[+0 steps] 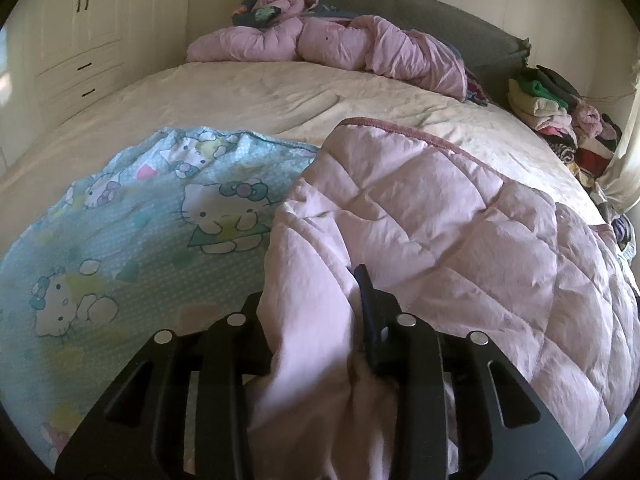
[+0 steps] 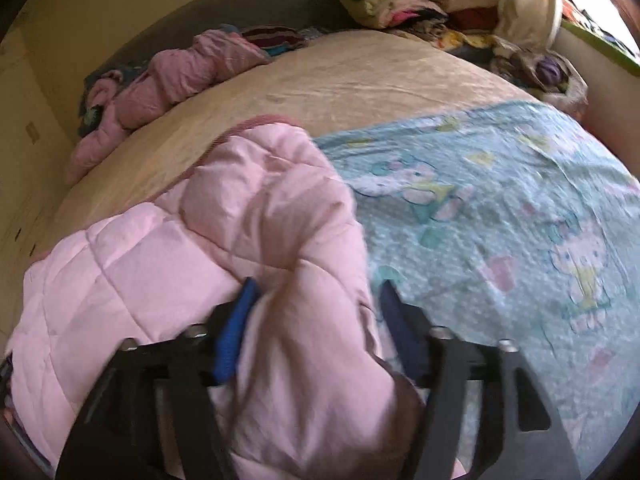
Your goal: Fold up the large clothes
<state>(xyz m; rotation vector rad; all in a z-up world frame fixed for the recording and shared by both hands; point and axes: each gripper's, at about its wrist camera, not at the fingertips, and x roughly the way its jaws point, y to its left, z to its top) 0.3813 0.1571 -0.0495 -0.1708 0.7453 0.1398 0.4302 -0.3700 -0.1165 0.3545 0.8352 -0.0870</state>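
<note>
Holding a bunch of the pink quilt (image 1: 420,216) in our left gripper (image 1: 316,320), we see cloth fill the narrow gap there; only one dark finger (image 1: 366,300) shows, the other is buried under the folds, and the pads appear to pinch the fabric. Our right gripper (image 2: 316,312) stands wide, its blue pads (image 2: 236,332) apart with a fold of the quilt (image 2: 256,208) lying loosely between them, not squeezed. The quilt lies on the near part of the bed (image 1: 248,92), its pink side folded over the blue cartoon-cat side (image 1: 140,216), which spreads flat beside it. At the headboard (image 1: 432,12) sits a crumpled pink duvet (image 1: 340,48). A pile of clothes (image 1: 560,116) is heaped at the far corner. White cupboards (image 1: 92,20) line the wall on one side.
</note>
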